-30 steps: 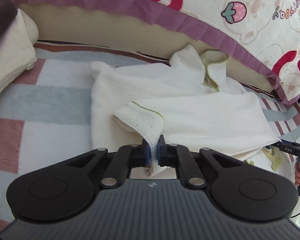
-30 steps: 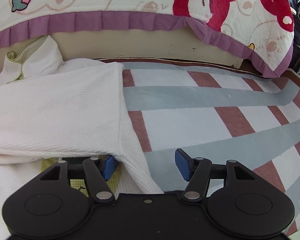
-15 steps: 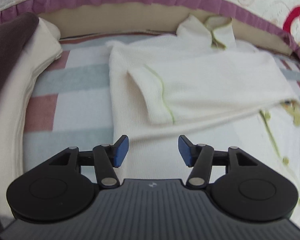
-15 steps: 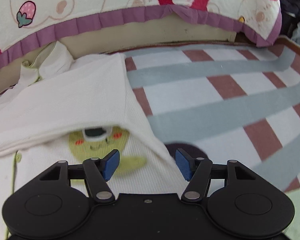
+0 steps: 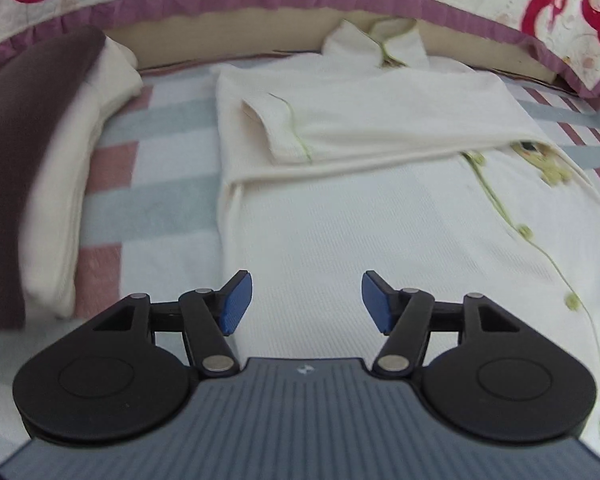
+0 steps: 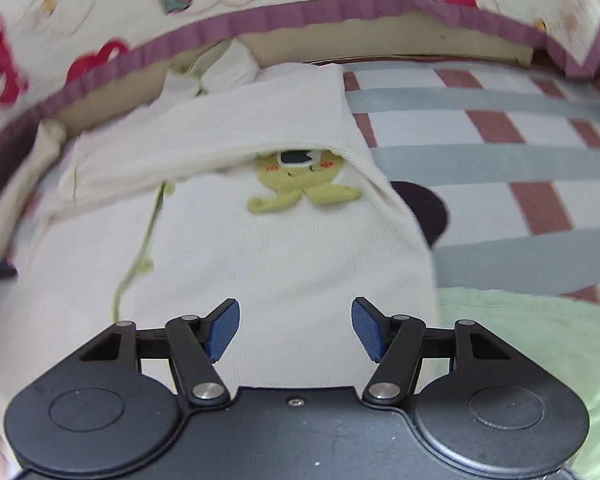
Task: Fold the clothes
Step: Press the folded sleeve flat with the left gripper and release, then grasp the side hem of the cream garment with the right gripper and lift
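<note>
From the left wrist, the cream garment (image 5: pixel 340 184) lies on the striped bedsheet (image 5: pixel 168 184), its sleeve folded across the chest; the left gripper (image 5: pixel 306 300) hovers over its lower part, fingers apart, holding nothing. A brown and cream pile (image 5: pixel 40 168) sits left of the garment.

From the right wrist, a green frog patch (image 6: pixel 300 184) peeks from under the fold; the right gripper (image 6: pixel 296 330) also stands spread and empty above the garment's hem. A dark round shape (image 6: pixel 424 208) beside the garment is half hidden.

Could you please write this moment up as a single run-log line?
task: fold clothes | left gripper: open, empty, over garment | right gripper: open, empty | sleeves folded across chest | next: probably fold hem up
</note>
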